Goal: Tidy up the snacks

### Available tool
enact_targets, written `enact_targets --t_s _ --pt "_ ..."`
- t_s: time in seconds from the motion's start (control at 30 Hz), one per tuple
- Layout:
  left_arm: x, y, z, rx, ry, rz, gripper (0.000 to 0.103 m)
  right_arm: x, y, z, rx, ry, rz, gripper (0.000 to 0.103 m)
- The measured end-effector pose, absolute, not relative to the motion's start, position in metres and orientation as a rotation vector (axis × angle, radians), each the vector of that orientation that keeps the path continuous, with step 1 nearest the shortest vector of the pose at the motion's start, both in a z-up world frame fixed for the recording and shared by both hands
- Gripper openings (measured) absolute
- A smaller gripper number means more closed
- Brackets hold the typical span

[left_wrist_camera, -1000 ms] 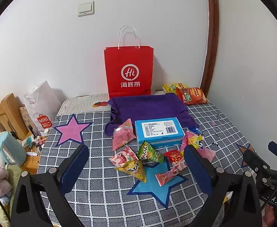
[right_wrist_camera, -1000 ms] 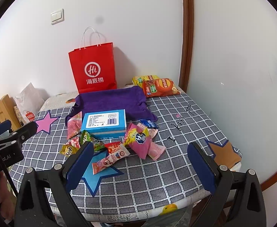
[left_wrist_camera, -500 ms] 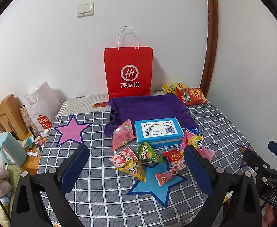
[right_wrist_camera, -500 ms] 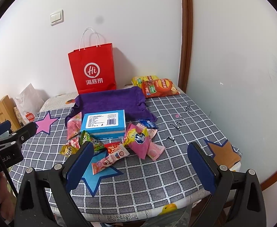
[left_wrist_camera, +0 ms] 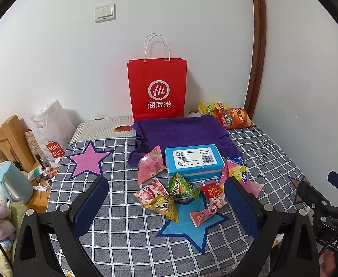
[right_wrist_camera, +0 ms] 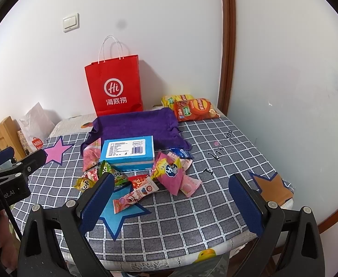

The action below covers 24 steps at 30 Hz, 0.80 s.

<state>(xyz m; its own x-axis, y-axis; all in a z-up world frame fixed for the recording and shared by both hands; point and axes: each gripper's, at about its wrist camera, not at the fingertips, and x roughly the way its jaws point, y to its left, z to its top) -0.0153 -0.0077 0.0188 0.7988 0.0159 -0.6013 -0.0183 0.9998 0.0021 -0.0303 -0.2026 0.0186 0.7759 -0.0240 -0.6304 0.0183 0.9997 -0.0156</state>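
Checked tabletop (left_wrist_camera: 122,242) ahead; both jaws spread empty, we're yet to start, reaching forward for the snack pile (left_wrist_camera: 182,191).

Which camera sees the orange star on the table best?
The right wrist view. There the orange star lies whole on the checked tablecloth, by the right-hand edge. In the left wrist view only a sliver shows, mostly hidden behind the right gripper.

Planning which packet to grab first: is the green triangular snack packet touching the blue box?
Cannot tell. In the left wrist view the green packet's tip overlaps the blue box's front, but that could be mere overlap; the right wrist view hides it behind a finger.
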Motion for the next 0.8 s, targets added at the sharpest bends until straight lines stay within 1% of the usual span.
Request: enact_targets --t_s 0.8 --pt "-0.0198 -0.0058 0.0191 -0.007 0.644 0.024 0.101 -0.0308 -0.2002 0.0178 -0.012 0.677 -0.015 0.098"
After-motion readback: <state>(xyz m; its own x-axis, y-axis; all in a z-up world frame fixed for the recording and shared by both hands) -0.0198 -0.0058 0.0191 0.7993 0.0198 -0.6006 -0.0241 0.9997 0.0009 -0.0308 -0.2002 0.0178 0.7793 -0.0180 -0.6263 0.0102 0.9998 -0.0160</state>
